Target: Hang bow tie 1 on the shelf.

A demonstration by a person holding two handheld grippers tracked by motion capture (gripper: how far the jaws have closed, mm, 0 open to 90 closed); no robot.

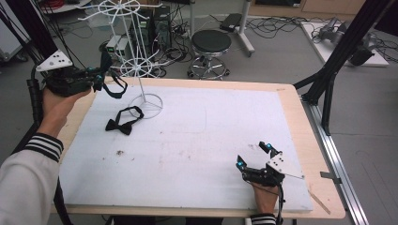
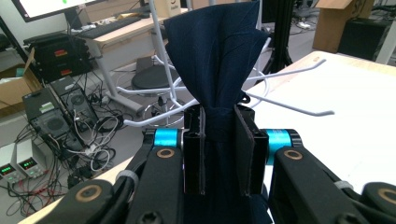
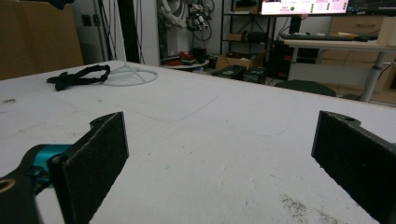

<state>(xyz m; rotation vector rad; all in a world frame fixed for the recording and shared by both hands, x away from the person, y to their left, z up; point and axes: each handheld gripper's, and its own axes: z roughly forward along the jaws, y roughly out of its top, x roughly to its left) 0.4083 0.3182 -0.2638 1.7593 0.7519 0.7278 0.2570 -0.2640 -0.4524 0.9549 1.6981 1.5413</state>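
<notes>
My left gripper (image 1: 99, 77) hangs in the air beyond the table's far left corner, shut on a dark navy bow tie (image 1: 114, 83) whose strap loop dangles toward the white wire rack (image 1: 136, 51). In the left gripper view the jaws pinch the navy bow tie (image 2: 215, 60) at its knot, and the white wire rack's (image 2: 280, 103) hooked arms run just behind it. A black bow tie (image 1: 124, 119) lies flat on the white mat by the rack's ring base. My right gripper (image 1: 254, 156) rests low near the front right of the mat, open and empty; its pads (image 3: 95, 158) stand wide apart.
The white mat (image 1: 211, 140) covers most of the wooden table (image 1: 300, 136). A black stool (image 1: 210, 49) stands behind the far edge amid floor cables. Black frame legs (image 1: 328, 89) rise at the right. The rack's ring base (image 3: 133, 75) and the black bow tie (image 3: 77, 76) lie far ahead.
</notes>
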